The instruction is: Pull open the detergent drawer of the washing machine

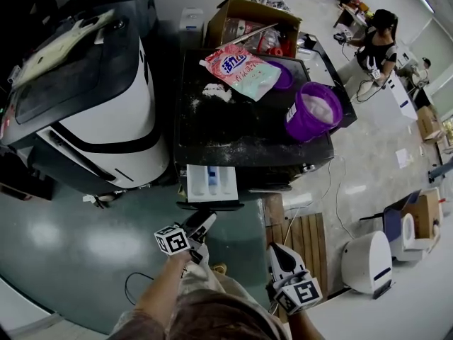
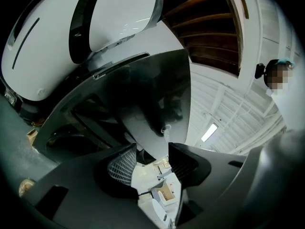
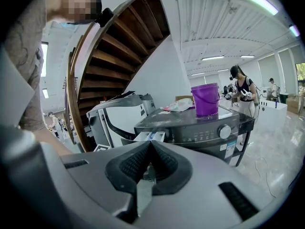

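Protruding detergent drawer (image 1: 211,183), left gripper (image 1: 206,223) near

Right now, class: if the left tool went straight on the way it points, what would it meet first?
Probably the pulled-out detergent drawer, seen between the open jaws of the left tool; depth is unclear.

The bucket (image 1: 301,122) is purple, the detergent bag (image 1: 241,69) pink, the washing machine (image 1: 233,137) black, its detergent drawer (image 1: 195,183) white.

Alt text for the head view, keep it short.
The detergent drawer of the washing machine stands pulled open. The left gripper, open and empty, sits just short of it; the right gripper is shut. A purple bucket sits on top.
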Available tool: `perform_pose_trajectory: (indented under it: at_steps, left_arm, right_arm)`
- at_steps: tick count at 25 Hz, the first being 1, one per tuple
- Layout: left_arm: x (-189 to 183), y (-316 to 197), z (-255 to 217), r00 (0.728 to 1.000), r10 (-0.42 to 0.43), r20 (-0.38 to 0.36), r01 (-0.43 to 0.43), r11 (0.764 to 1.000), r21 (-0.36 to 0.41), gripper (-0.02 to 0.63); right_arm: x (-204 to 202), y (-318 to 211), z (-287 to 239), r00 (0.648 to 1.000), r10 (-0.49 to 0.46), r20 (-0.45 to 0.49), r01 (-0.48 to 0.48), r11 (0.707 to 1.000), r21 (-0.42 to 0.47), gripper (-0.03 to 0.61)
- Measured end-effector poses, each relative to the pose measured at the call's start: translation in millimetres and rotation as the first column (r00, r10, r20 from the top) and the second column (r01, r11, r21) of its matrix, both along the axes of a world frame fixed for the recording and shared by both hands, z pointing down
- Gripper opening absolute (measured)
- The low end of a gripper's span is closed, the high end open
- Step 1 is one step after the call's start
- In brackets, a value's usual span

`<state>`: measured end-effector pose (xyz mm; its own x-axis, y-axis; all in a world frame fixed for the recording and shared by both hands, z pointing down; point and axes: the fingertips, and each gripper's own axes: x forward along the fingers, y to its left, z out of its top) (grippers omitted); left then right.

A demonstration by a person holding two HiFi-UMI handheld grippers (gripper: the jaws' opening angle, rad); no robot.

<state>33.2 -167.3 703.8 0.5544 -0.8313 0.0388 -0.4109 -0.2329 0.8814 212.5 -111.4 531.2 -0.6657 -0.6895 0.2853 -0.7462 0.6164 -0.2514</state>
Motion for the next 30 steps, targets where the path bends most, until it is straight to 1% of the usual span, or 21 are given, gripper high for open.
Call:
perform_pose_trajectory:
  at_steps: [3, 6, 8, 11, 15, 18, 24, 27, 30]
  left_arm:
    - [11.3, 12.3, -1.0, 0.999, 0.034, -0.001, -0.034, 0.999, -0.025, 0.216]
    - [18.1, 23.3, -14.3, 0.996, 0.081, 0.033, -0.08, 0.996, -0.024, 0.216]
    - [16.7, 26.8, -30.7, 0.993, 0.097, 0.074, -0.096, 0.995, -0.008, 0.216]
    - [11.3, 29.1, -63.7, 0.981, 0.104, 0.163, -0.111, 0.993, 0.029, 0.216]
    - [3.2, 29.3, -117.2, 0.959, 0.081, 0.27, -0.113, 0.988, 0.105, 0.209]
    - [-2.2, 28.8, -152.3, 0.937, 0.058, 0.346, -0.117, 0.981, 0.153, 0.207]
    - [-7.1, 35.9, -203.9, 0.89, 0.001, 0.455, -0.117, 0.967, 0.226, 0.202]
    - [-12.4, 40.1, -219.1, 0.848, -0.038, 0.528, -0.109, 0.963, 0.245, 0.196]
    - [-19.4, 43.0, -222.1, 0.804, -0.086, 0.589, -0.094, 0.959, 0.268, 0.187]
  right_arm:
    - [-0.5, -0.2, -3.4, 1.0, 0.001, 0.012, -0.001, 1.0, 0.01, 0.002]
    - [0.1, -0.9, -6.0, 1.0, 0.006, 0.028, -0.007, 1.0, 0.018, 0.002]
    - [0.5, -0.9, -7.8, 0.999, 0.011, 0.036, -0.012, 1.0, 0.019, 0.002]
    - [5.3, 0.0, -6.0, 1.0, 0.023, 0.018, -0.024, 0.999, 0.024, 0.002]
    - [9.9, -4.4, -11.7, 0.999, 0.037, 0.021, -0.038, 0.998, 0.041, 0.002]
    - [10.5, -8.9, -17.9, 0.998, 0.046, 0.034, -0.048, 0.997, 0.055, 0.002]
    - [16.9, -17.2, -32.4, 0.996, 0.078, 0.042, -0.081, 0.993, 0.086, 0.002]
    - [18.9, -22.8, -35.2, 0.994, 0.099, 0.047, -0.103, 0.991, 0.09, 0.002]
    - [19.2, -26.8, -37.4, 0.993, 0.11, 0.036, -0.113, 0.989, 0.098, 0.002]
